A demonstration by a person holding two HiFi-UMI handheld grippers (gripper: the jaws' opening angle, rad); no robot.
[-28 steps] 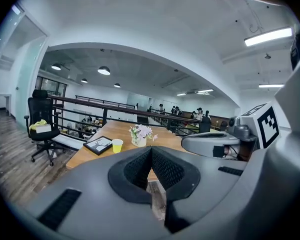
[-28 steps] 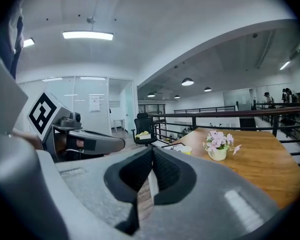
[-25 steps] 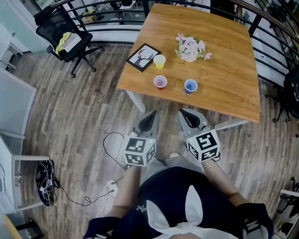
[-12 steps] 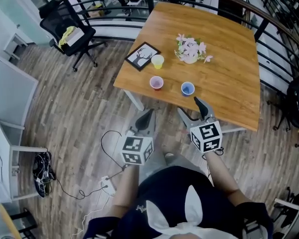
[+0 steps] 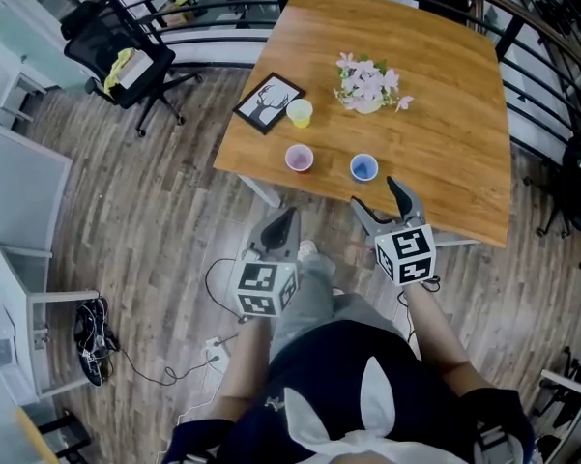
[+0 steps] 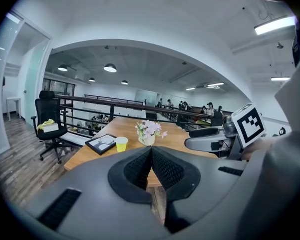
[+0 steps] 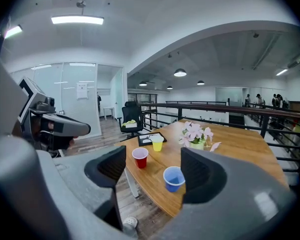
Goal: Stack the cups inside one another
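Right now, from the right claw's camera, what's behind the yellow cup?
A framed picture lying flat on the table; the yellow cup hides part of its near edge.

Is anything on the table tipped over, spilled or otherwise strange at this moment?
Nothing stands out. The red cup, the blue cup and the yellow cup all stand upright and apart on the table, with nothing spilled. The flower pot is upright too. The picture frame sits at a slant to the table edge.
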